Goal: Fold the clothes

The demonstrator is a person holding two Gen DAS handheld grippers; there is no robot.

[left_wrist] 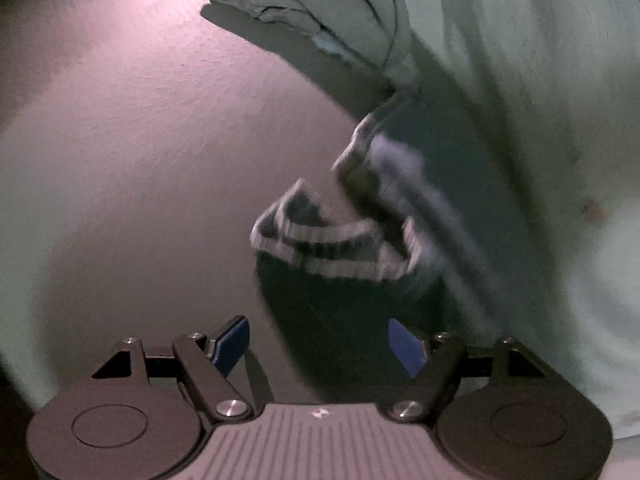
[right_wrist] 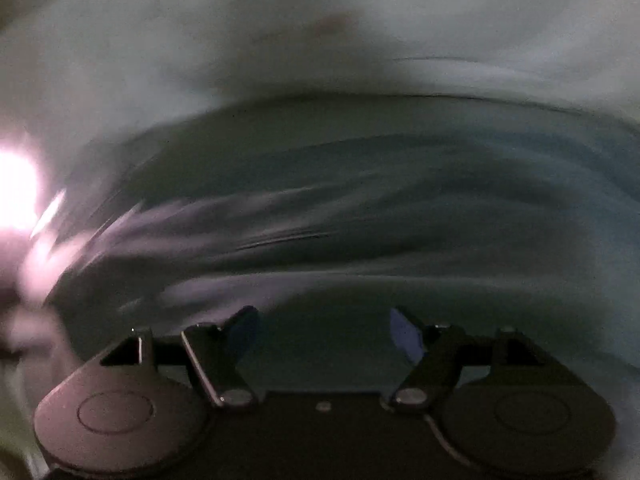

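Note:
In the left wrist view a dark garment (left_wrist: 348,304) with a pale ribbed striped collar or hem (left_wrist: 332,248) lies crumpled just ahead of my left gripper (left_wrist: 320,344). The gripper is open and empty, its blue pads (left_wrist: 232,344) apart, above the surface. A pale garment (left_wrist: 520,120) spreads over the right side. In the right wrist view my right gripper (right_wrist: 324,336) is open and empty, just above blurred dark blue-grey cloth (right_wrist: 360,200). The view is motion-blurred and dim.
A pinkish textured surface (left_wrist: 140,160) fills the left of the left wrist view. A bunched pale cloth (left_wrist: 300,0) lies at the top. A bright glare (right_wrist: 16,188) sits at the left edge of the right wrist view.

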